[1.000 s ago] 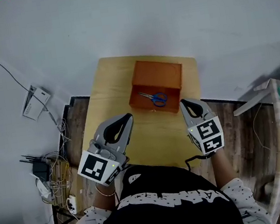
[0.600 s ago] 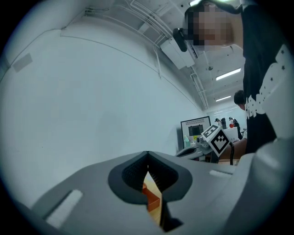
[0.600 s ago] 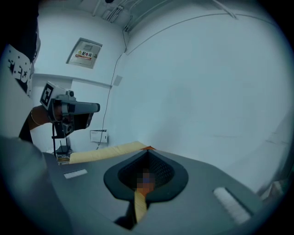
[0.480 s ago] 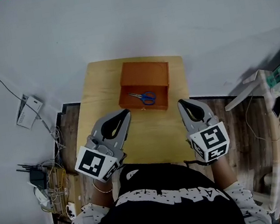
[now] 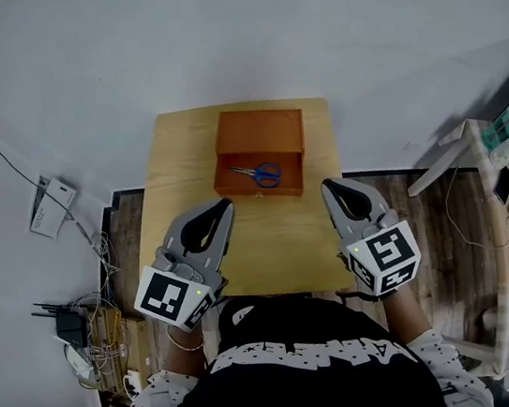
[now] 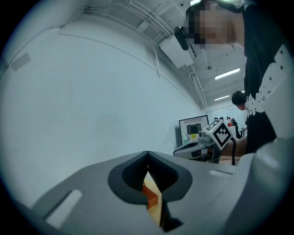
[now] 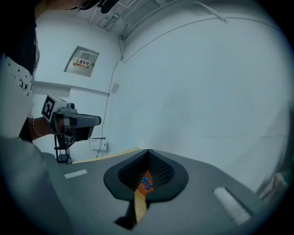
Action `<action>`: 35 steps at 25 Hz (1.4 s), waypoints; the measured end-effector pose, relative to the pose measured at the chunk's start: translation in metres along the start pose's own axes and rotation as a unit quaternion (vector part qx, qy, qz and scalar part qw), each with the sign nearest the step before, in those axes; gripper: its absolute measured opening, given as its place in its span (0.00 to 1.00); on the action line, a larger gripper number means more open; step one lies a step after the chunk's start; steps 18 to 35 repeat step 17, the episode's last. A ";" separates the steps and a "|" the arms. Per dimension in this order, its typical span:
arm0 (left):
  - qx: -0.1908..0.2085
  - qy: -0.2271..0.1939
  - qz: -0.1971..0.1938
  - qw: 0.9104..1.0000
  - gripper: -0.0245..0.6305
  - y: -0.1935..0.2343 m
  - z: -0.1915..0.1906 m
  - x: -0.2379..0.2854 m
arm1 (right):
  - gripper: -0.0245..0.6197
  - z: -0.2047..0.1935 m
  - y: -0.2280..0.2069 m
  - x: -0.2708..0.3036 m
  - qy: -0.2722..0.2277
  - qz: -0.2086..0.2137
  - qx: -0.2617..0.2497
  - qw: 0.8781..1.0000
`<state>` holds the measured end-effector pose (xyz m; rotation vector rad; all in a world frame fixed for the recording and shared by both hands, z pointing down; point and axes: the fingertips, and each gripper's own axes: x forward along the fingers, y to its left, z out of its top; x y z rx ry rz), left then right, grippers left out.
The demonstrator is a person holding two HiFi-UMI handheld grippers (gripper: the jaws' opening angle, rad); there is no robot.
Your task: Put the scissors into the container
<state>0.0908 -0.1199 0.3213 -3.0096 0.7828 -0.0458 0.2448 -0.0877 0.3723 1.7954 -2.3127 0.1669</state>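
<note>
Scissors (image 5: pixel 260 174), blue-handled and slim-bladed, lie in the boxy orange container (image 5: pixel 262 128), upper centre; left tool (image 5: pixel 227 204) and right tool (image 5: pixel 327 184) closed, empty.

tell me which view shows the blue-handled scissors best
Head view: the blue-handled metal scissors lie whole inside the orange box. Right gripper view shows only a blue sliver past its jaws; left gripper view shows none.

Orange container (image 5: pixel 262 128) on wooden table (image 5: pixel 270 243)

No legible text anywhere; wall sign (image 7: pixel 81 61) too small.
</note>
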 end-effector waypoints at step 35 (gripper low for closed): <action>-0.005 0.001 -0.015 1.000 0.04 -0.013 -0.005 0.012 | 0.06 -0.001 -0.008 -0.014 -0.006 -0.001 0.019 1.000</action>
